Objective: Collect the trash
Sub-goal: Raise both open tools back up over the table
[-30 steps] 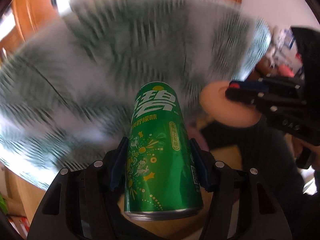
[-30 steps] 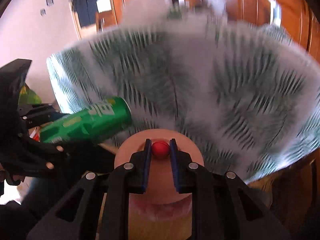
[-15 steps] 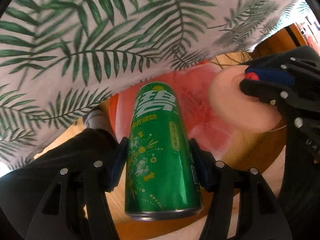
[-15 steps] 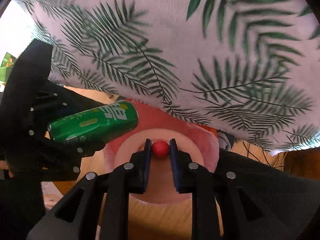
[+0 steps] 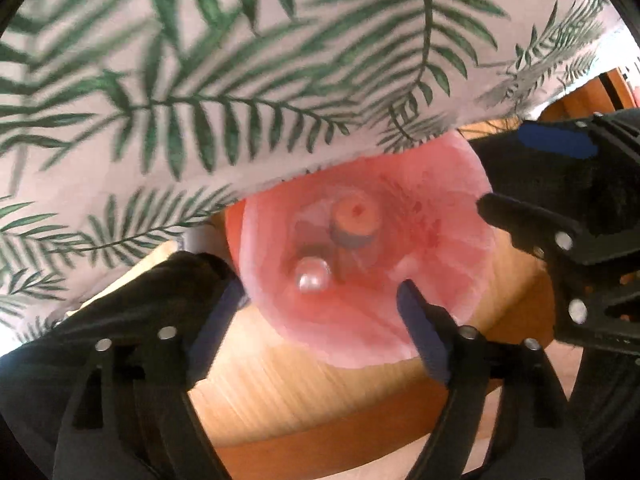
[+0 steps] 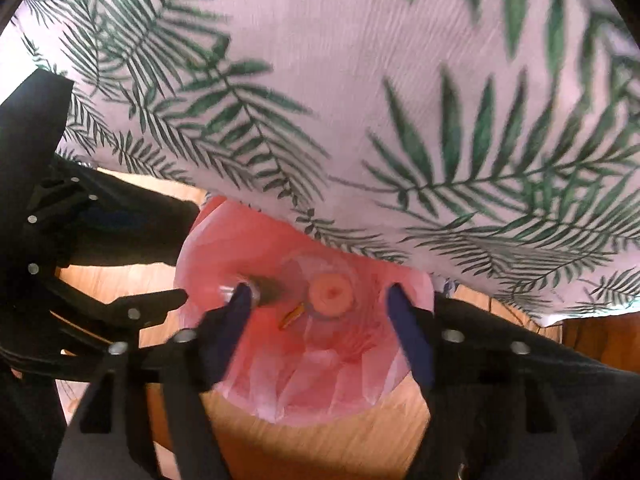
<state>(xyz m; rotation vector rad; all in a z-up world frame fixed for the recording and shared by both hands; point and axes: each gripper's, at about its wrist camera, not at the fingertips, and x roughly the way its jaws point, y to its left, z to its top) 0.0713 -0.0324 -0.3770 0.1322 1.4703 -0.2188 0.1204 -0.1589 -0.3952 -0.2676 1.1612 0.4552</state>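
Observation:
A bin lined with a pink bag [image 5: 432, 280] sits on the wooden floor under the tablecloth's edge; it also shows in the right wrist view [image 6: 320, 364]. Inside lie the round peach piece [image 5: 356, 214] [image 6: 331, 294] and the can, seen end-on with its silver end up [image 5: 311, 280] [image 6: 256, 290]. My left gripper [image 5: 320, 308] is open and empty above the bin. My right gripper [image 6: 318, 300] is open and empty above the bin too, and shows at the right of the left wrist view [image 5: 560, 216].
A white tablecloth with green fern leaves [image 5: 200, 80] [image 6: 360, 100] hangs over the far side of the bin. The wooden floor [image 5: 300, 384] lies around the bin. The left gripper's black body [image 6: 60, 240] fills the left side of the right wrist view.
Both grippers have opened. The green can has dropped from the left one and the peach piece from the right one into the pink-lined bin. Both cameras have moved closer to the bin.

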